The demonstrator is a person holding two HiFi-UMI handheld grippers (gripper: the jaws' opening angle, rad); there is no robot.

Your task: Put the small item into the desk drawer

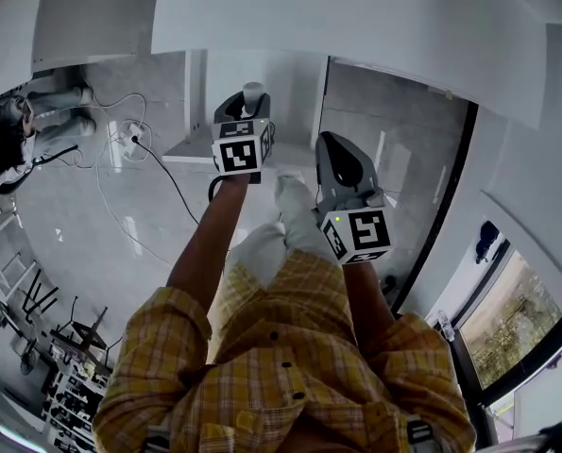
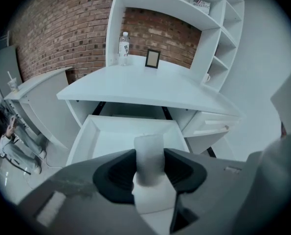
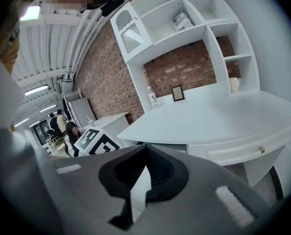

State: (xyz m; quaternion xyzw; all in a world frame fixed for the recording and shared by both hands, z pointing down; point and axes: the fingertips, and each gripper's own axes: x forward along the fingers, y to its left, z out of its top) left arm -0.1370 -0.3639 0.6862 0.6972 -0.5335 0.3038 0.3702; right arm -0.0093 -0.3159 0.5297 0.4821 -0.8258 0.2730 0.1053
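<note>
The left tool (image 2: 149, 156) holds the small white item (image 2: 152, 192) in front of the open drawer (image 2: 84, 138), low in the frame; the right tool (image 3: 145, 150) is closed and empty

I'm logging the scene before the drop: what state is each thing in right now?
Desk drawer: pulled open.
Side drawer: closed.
Small item: clamped between the jaws, not yet in the desk drawer.
Left gripper: shut on the small item.
Right gripper: shut, nothing between the jaws.
Water bottle: upright on the desk.
Picture frame: standing upright.
</note>
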